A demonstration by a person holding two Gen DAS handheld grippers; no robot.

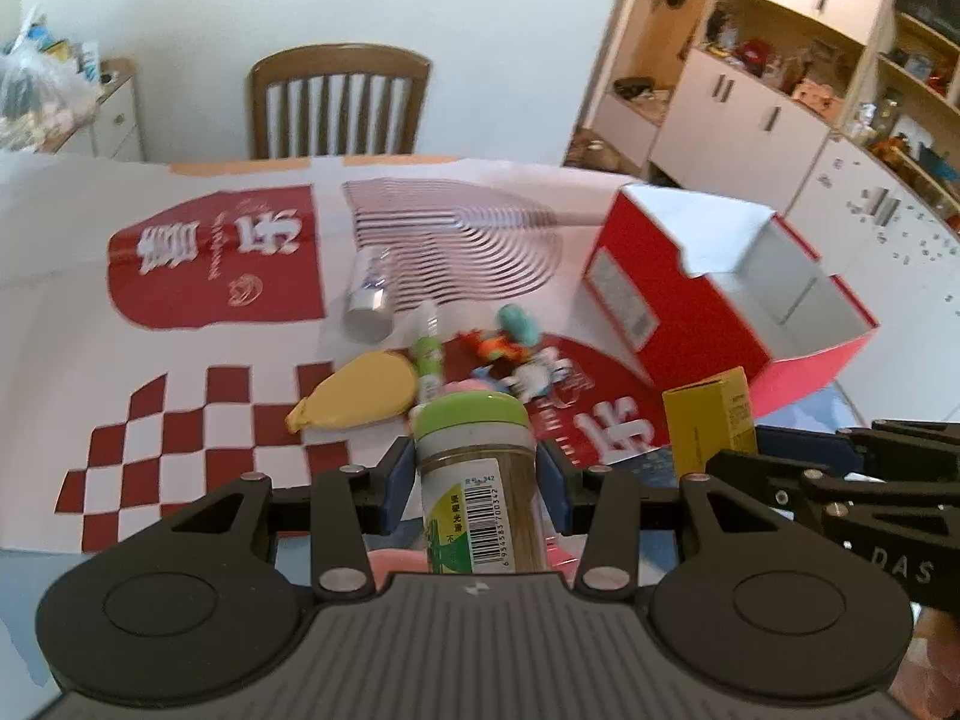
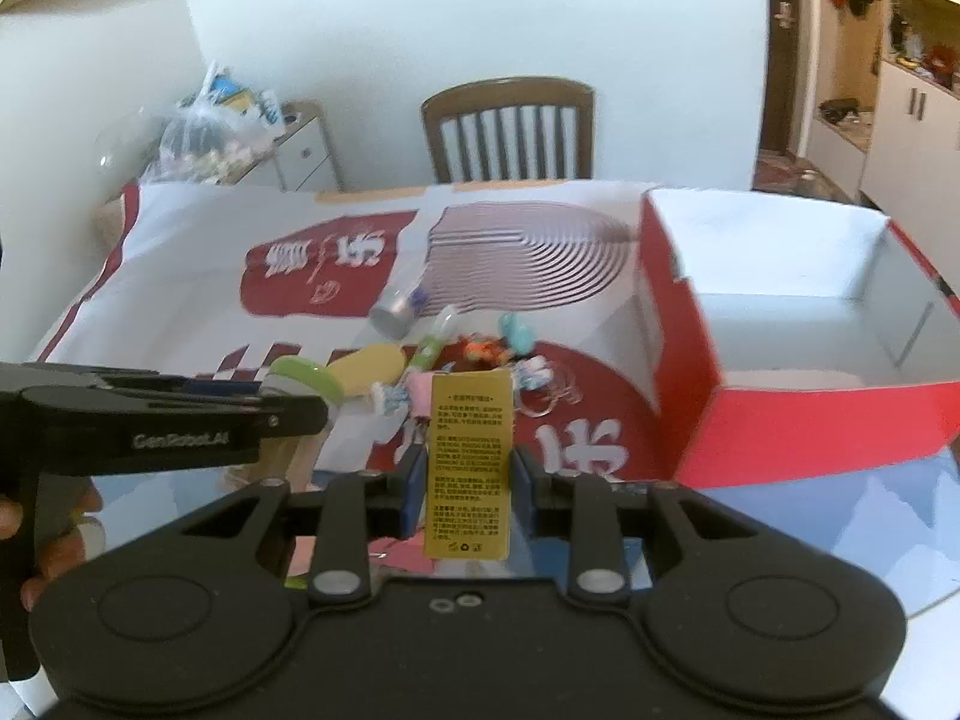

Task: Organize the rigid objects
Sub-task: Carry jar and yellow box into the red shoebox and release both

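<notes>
Left wrist view, left gripper [image 1: 474,483] clamping one jar [image 1: 477,480], right gripper [image 2: 468,480] clamping one yellow box [image 2: 468,468]

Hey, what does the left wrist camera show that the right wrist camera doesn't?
Only the left wrist view shows the barcode label on the green-capped jar held in the left gripper, and the long wall of white cabinets and shelves.

Only the right wrist view shows the printed face of the yellow box held in the right gripper, and the red box's empty floor.

Both show the toy pile, the silver can and the wooden chair.
</notes>
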